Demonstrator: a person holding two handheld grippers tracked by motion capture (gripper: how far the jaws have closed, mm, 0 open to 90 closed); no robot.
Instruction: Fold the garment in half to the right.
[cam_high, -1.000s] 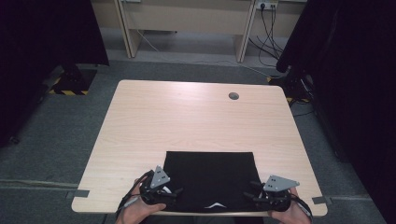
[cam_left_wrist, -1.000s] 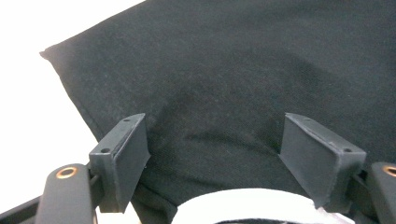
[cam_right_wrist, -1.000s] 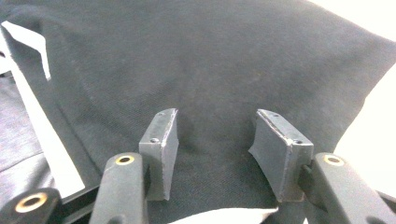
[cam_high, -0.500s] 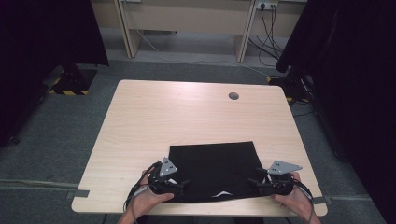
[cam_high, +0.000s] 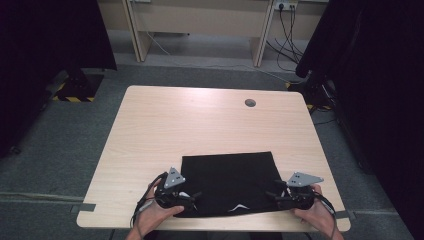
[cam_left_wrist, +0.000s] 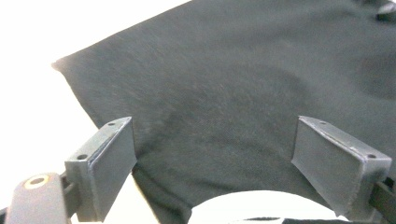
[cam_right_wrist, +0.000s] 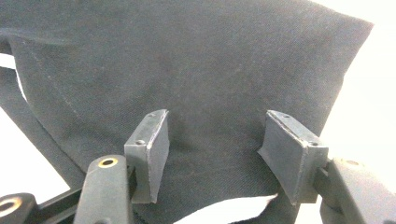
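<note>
A black cloth (cam_high: 230, 177) lies flat on the pale wooden table (cam_high: 200, 120), near the front edge. My left gripper (cam_high: 192, 197) rests at the cloth's near left corner, my right gripper (cam_high: 272, 196) at its near right corner, each held by a hand. In the left gripper view the jaws of the left gripper (cam_left_wrist: 212, 135) stand wide apart over the cloth (cam_left_wrist: 233, 93), gripping nothing. In the right gripper view the right gripper (cam_right_wrist: 215, 135) is open too, its pads either side of the cloth (cam_right_wrist: 187, 60) near a hem edge.
A round cable hole (cam_high: 250, 103) sits at the table's far right. Bare tabletop stretches beyond the cloth and to its left. Dark curtains hang on both sides of the table, and desk legs with cables stand on the grey carpet behind.
Over the last second the cloth and both grippers slid a little away from the front edge. Since half a second ago they have hardly moved.
</note>
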